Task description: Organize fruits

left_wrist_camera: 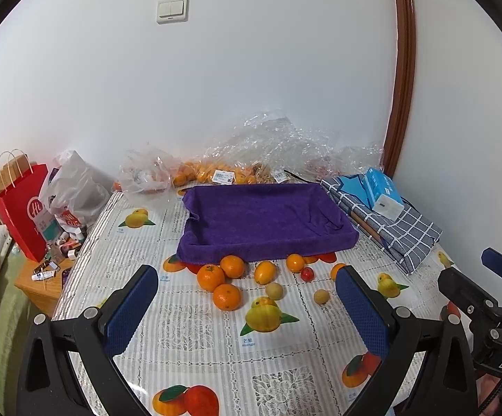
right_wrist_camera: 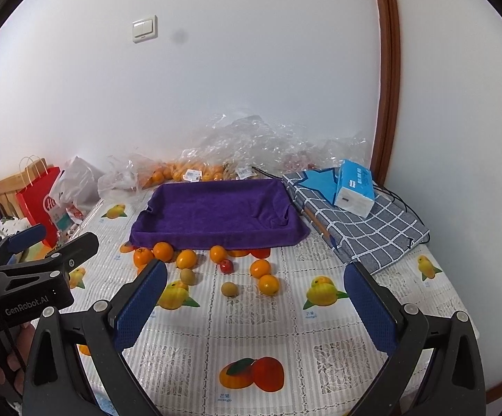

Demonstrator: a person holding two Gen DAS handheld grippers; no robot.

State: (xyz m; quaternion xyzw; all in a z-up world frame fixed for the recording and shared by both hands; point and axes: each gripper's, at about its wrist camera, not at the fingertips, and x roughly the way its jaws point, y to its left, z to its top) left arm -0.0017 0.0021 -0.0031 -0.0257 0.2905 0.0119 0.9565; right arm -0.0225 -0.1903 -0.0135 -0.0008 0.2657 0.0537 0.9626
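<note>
- White walls back a table under a fruit-print tablecloth (left_wrist_camera: pixel 195 329). From the left wrist, the purple tray (left_wrist_camera: pixel 265 222) lies long axis across, oranges (left_wrist_camera: pixel 210 277) at its near edge; left gripper (left_wrist_camera: pixel 247 308) gapes wide — nothing held.
- From the right wrist, bare cloth spreads nearer than that tray; right gripper (right_wrist_camera: pixel 256 306) spread, holding nothing.

Deep purple plush towel-lined tray (left_wrist_camera: pixel 265 218); bright orange round tangerines (left_wrist_camera: pixel 210 277); white fruit-printed plastic tablecloth (right_wrist_camera: pixel 258 315); grey-blue checked folded cloth (right_wrist_camera: pixel 365 228).
</note>
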